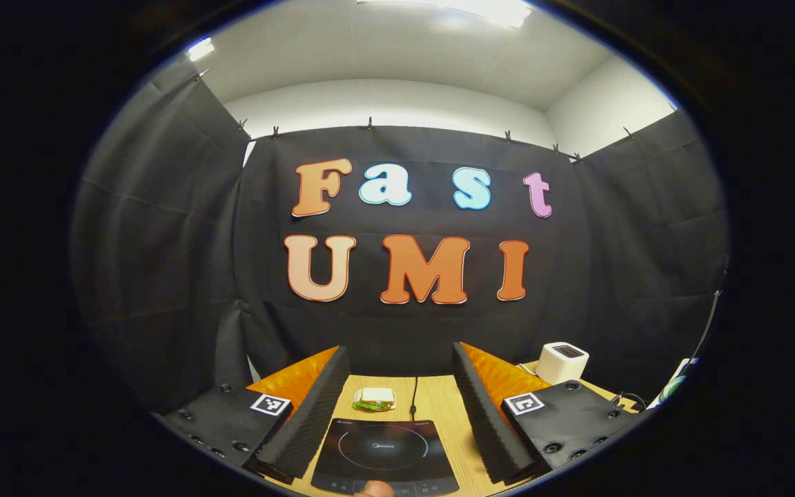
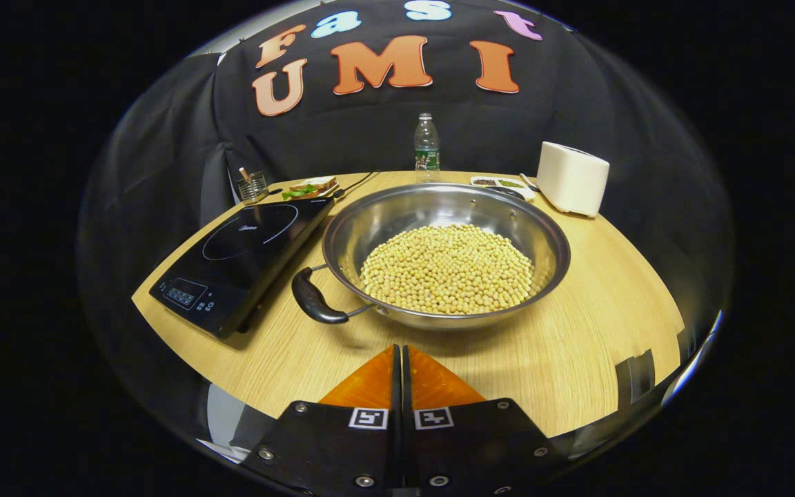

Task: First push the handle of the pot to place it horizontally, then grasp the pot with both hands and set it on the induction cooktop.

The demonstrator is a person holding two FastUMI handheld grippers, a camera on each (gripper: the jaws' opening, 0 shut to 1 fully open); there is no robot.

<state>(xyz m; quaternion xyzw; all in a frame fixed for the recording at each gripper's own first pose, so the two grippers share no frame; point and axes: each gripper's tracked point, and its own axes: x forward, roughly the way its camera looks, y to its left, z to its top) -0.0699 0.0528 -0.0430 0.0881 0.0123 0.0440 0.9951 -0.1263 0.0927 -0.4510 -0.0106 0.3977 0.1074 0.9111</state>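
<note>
A steel pot (image 2: 528, 228) full of yellow soybeans (image 2: 447, 269) rests mid-table in the right gripper view, its black loop handle (image 2: 313, 298) at the near left. Just left of it lies the black induction cooktop (image 2: 239, 252), touching or nearly touching the pot's rim. My right gripper (image 2: 401, 362) is shut and empty, hovering at the near table edge in front of the pot. In the left gripper view the cooktop (image 1: 385, 452) lies right below my left gripper (image 1: 397, 369), which is open, its foam-lined fingers (image 1: 304, 421) spread wide with nothing between them.
A white toaster (image 2: 572, 177) stands back right, a water bottle (image 2: 426, 148) at the back centre, a small dish (image 2: 501, 183) beside the toaster. A sandwich (image 2: 311, 186) and a utensil holder (image 2: 253, 185) sit behind the cooktop, with its cord (image 1: 413, 397).
</note>
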